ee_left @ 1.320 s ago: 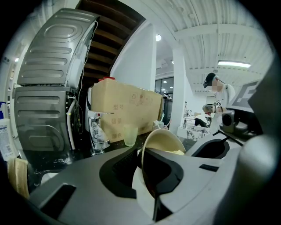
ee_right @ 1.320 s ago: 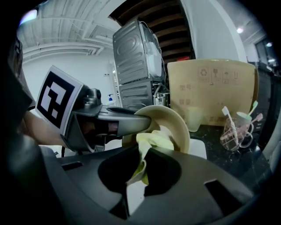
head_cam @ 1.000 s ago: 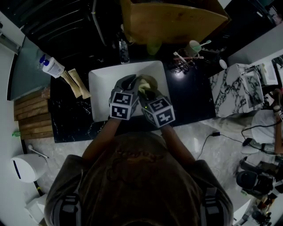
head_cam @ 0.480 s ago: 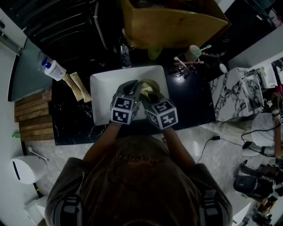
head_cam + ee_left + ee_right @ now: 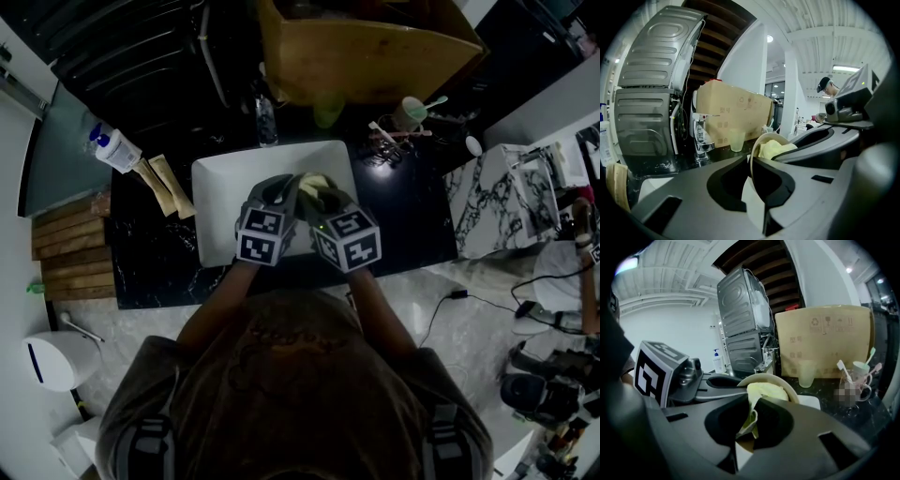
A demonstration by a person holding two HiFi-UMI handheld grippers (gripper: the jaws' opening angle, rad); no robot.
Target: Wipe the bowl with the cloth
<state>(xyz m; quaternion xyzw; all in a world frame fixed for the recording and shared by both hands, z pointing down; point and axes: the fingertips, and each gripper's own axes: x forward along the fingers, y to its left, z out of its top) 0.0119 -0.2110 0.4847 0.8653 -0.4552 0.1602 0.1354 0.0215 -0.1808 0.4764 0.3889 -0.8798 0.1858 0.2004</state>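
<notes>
Over the white sink (image 5: 220,183) I hold a cream bowl (image 5: 314,178) tipped on its side. My left gripper (image 5: 757,185) is shut on the bowl's rim (image 5: 752,161), which stands edge-on between its jaws. My right gripper (image 5: 750,420) is shut on a yellow cloth (image 5: 764,392) pressed into the bowl (image 5: 771,380). In the head view the left gripper (image 5: 281,192) and the right gripper (image 5: 319,199) sit side by side, nearly touching, above the sink's middle. The yellow cloth (image 5: 776,149) fills the bowl's inside.
A tap (image 5: 700,136) and a pale green cup (image 5: 737,139) stand behind the sink, before a cardboard box (image 5: 366,47). A mug with toothbrushes (image 5: 855,376) is at the right. A pump bottle (image 5: 112,145) and two packets (image 5: 164,183) lie left on the black counter (image 5: 403,206).
Both grippers with the bowl and cloth have shifted slightly to the right and away from me over the sink. The grips are unchanged.
</notes>
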